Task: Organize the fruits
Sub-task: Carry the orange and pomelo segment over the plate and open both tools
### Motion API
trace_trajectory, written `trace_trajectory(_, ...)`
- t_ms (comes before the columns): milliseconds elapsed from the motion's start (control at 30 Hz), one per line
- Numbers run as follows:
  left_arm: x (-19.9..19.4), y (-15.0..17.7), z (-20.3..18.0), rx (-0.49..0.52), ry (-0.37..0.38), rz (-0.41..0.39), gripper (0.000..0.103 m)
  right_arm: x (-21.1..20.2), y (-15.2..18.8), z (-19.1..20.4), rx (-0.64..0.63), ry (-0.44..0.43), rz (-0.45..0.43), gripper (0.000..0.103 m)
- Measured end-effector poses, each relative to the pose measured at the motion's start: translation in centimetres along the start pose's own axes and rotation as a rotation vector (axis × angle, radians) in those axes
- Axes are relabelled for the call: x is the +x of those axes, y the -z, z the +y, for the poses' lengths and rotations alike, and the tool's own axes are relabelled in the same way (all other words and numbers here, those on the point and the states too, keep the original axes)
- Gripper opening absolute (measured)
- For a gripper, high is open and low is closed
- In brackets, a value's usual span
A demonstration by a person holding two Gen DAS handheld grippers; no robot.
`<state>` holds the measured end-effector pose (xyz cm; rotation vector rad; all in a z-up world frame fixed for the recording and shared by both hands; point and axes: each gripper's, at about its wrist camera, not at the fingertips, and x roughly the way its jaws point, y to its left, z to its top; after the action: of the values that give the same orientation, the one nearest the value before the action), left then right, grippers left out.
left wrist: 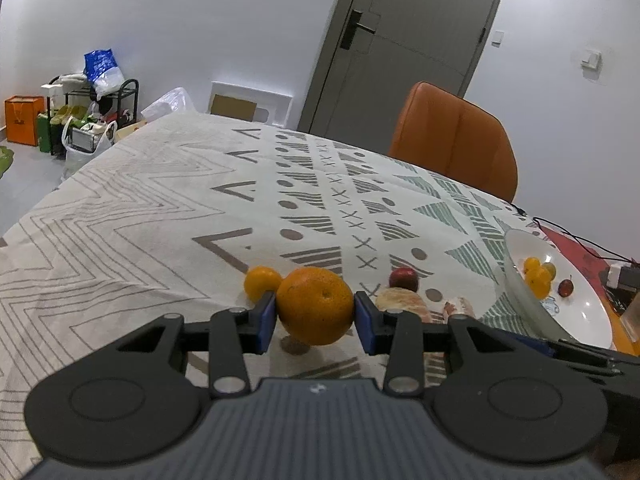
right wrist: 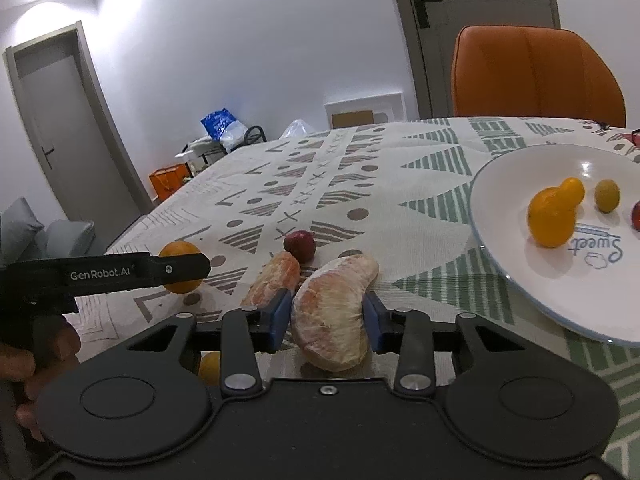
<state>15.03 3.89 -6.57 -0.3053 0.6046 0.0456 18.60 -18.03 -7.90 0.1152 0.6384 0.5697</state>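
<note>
We see white walls, 2 grey doors (right wrist: 74,128), an orange padded chair (left wrist: 456,140), grey tiled floor (left wrist: 32,168), and a cluttered black metal rack (left wrist: 100,104) in the corner.

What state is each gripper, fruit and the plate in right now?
left gripper: shut on the large orange
right gripper: shut on a peeled citrus segment
second peeled segment: loose on tablecloth
plum: loose on tablecloth
small orange: on tablecloth
white plate: holds small fruits
</note>
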Motion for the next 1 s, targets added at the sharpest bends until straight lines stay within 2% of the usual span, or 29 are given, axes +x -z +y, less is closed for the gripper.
trace_trajectory(1000, -2.9, 0.2, -5.6, 0.097, 0.045, -0.049, 0.040, -5.9, -0.4, -2.8, 0.049, 0.016, -0.126, 0.037)
